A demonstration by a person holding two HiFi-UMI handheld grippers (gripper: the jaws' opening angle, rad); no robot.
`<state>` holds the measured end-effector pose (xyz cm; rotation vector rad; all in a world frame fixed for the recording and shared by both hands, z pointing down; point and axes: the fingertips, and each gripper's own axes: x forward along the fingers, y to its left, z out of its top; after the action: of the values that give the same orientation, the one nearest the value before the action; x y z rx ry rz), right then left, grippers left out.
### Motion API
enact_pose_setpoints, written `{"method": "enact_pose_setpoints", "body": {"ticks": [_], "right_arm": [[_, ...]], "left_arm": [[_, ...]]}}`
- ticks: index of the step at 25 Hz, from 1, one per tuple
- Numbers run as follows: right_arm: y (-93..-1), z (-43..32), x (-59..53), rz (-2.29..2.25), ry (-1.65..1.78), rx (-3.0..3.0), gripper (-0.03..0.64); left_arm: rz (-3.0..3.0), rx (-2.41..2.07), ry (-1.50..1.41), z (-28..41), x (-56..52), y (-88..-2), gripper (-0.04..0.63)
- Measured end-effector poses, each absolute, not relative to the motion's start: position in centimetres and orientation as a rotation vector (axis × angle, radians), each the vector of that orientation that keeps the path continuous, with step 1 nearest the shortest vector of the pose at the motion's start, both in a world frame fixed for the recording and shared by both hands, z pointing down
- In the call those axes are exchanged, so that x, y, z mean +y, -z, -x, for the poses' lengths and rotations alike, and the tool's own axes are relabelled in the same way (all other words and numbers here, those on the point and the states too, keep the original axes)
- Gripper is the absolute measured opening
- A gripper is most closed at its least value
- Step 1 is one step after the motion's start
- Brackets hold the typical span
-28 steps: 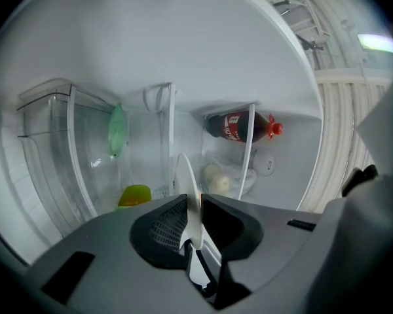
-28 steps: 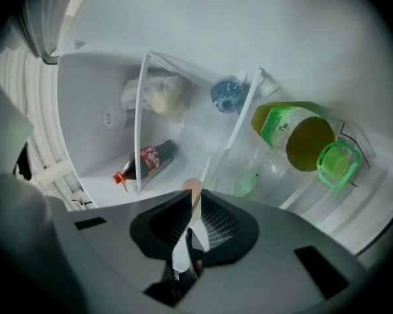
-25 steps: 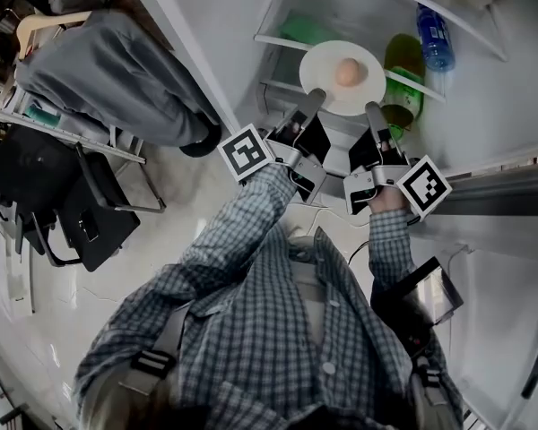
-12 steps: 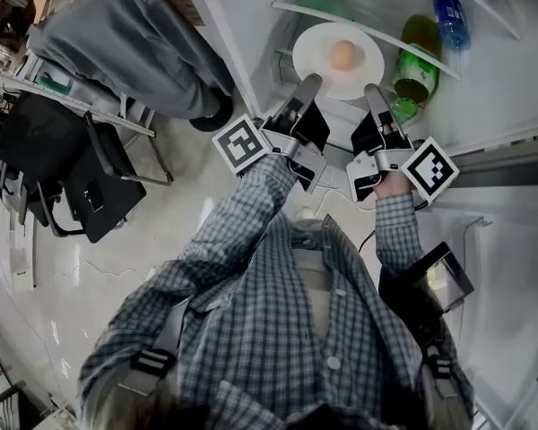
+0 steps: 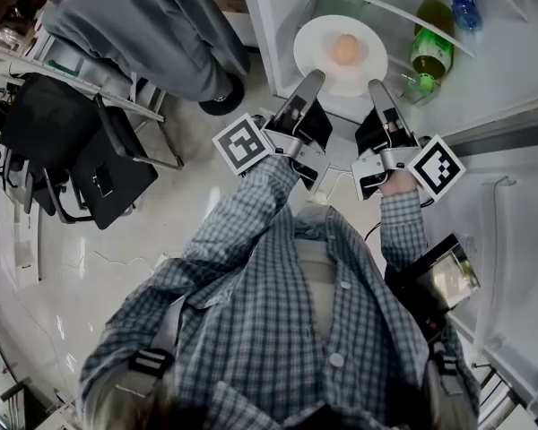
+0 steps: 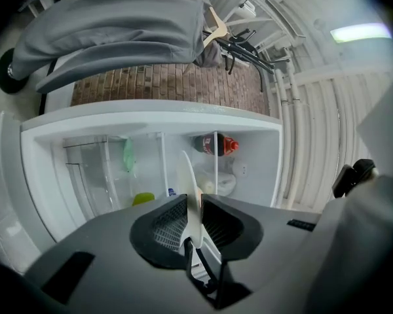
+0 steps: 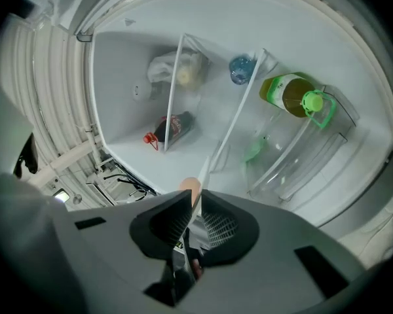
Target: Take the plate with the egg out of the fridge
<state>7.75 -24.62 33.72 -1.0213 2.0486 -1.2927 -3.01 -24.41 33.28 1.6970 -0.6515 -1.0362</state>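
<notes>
- Plate point(image 5: 316, 54) is gripped at its near rim from two sides. The left gripper point(image 5: 310, 81) has its jaws clenched on the left part of the rim, and the right gripper point(image 5: 377, 88) has its jaws clenched on the right part.
- In the left gripper view the white rim stands edge-on between the two ribbed pads point(image 6: 167, 224), and both pads touch it. The right gripper view shows the same thin edge pinched between that gripper's pads.
- The egg point(image 5: 344, 50) lies near the plate's middle, just beyond both pairs of jaw tips and between the two grippers. In the right gripper view it peeks out just past the pads.
- The fridge point(image 5: 267, 12) stands open ahead of the jaws. Well beyond the tips are its shelves point(image 5: 386, 9) and a cola bottle point(image 6: 213, 144) lying far back. To the right of the right jaws lie a green bottle point(image 5: 428, 45) and a blue bottle point(image 5: 460, 7).
- Done, as far as I can judge: both grasps are made. The plate looks to be off its shelf, held about level at the fridge's mouth, with the egg in place.
- Left, as I judge it: draw the plate back until it is fully clear of the opening. Both grips must stay level so the egg does not roll. Where the plate should be set down is not shown.
</notes>
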Motion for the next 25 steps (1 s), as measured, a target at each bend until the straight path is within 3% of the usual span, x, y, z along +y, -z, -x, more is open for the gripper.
{"method": "enact_pose_setpoints", "body": {"ticks": [25], "right_arm": [[-38.4,-1.7,-2.2,1.139,1.346,1.954,0.049]], "left_arm": [[-1.726,-0.618,0.879,8.9,-3.2,-37.5,0.074]]}}
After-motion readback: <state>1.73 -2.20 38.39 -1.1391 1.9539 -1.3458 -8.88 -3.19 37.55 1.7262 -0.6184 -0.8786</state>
